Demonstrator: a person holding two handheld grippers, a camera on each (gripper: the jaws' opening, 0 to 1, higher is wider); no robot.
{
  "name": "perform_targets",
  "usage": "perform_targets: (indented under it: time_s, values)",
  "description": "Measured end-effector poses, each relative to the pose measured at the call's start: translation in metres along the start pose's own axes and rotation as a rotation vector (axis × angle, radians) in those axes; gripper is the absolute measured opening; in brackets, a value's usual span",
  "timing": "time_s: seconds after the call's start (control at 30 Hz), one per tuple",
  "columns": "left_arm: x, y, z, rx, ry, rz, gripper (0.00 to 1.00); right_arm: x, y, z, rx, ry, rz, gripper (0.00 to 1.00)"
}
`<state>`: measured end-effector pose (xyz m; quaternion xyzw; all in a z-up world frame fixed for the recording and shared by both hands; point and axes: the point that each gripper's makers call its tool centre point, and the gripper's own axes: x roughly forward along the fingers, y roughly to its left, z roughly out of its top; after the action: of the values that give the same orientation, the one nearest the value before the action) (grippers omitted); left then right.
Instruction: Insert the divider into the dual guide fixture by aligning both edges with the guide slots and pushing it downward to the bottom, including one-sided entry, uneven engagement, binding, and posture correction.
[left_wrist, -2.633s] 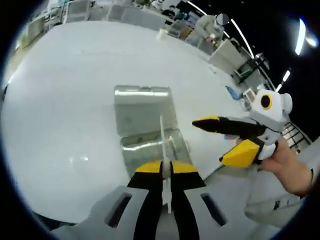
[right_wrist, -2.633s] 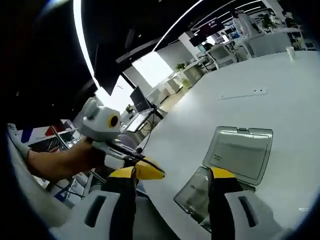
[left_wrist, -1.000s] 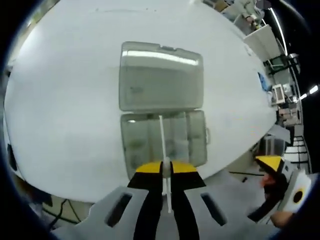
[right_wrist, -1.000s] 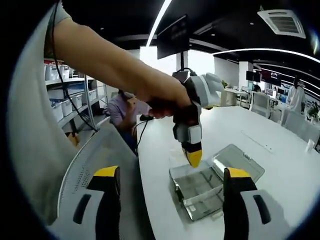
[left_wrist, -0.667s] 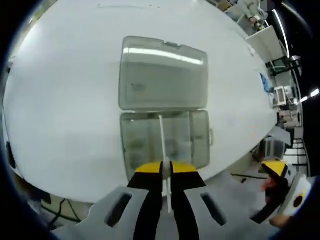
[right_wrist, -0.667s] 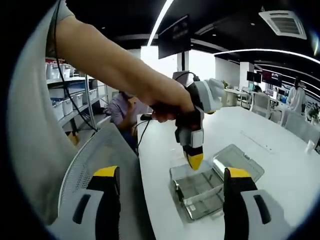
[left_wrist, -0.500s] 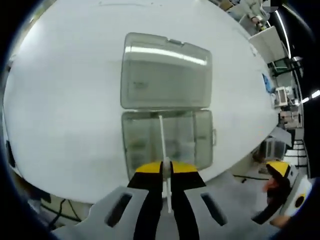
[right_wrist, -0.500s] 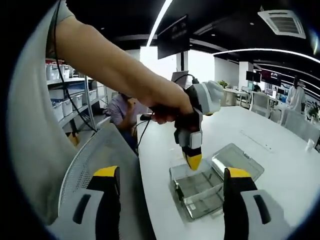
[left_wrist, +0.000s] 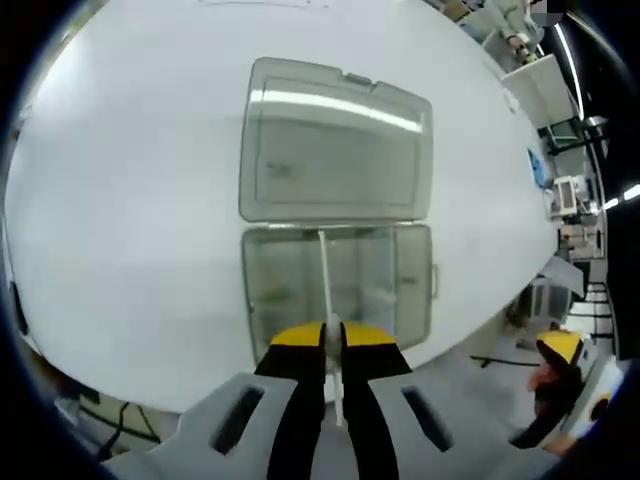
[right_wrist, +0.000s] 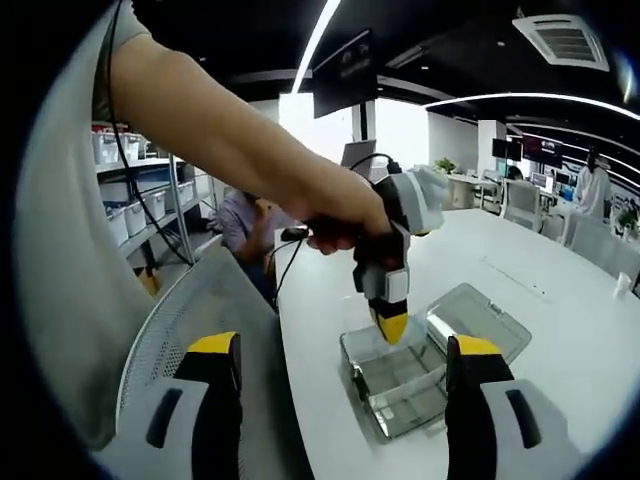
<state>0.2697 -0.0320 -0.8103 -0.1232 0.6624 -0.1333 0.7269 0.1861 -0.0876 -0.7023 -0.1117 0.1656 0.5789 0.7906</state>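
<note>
A clear plastic box (left_wrist: 338, 285) with inner compartments lies on the white table (left_wrist: 120, 180), its lid (left_wrist: 335, 145) swung open flat behind it. My left gripper (left_wrist: 333, 345) is shut on a thin white divider (left_wrist: 325, 285), held edge-on over the middle of the box tray. In the right gripper view, the left gripper (right_wrist: 390, 325) points straight down over the box (right_wrist: 400, 385), a person's hand (right_wrist: 335, 215) holding it. My right gripper (right_wrist: 340, 360) stands open, off the table's near edge, with nothing between its fingers.
A grey mesh chair back (right_wrist: 190, 330) sits below the right gripper. The table edge (left_wrist: 470, 320) runs close to the box's right side. Shelves with bins (right_wrist: 130, 190) and desks (right_wrist: 520, 205) stand further off. The right gripper's yellow tip (left_wrist: 558, 350) shows low right.
My left gripper with the divider has come lower over the box, which now looks larger and closer. The right gripper has stayed where it was, open.
</note>
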Motion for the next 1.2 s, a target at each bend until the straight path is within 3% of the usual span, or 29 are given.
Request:
perform_targets:
  time_s: [1.2]
  values:
    - [0.014, 0.005, 0.003, 0.001, 0.02, 0.036, 0.02, 0.002, -0.005, -0.002, 0.013, -0.002, 0.006, 0.82]
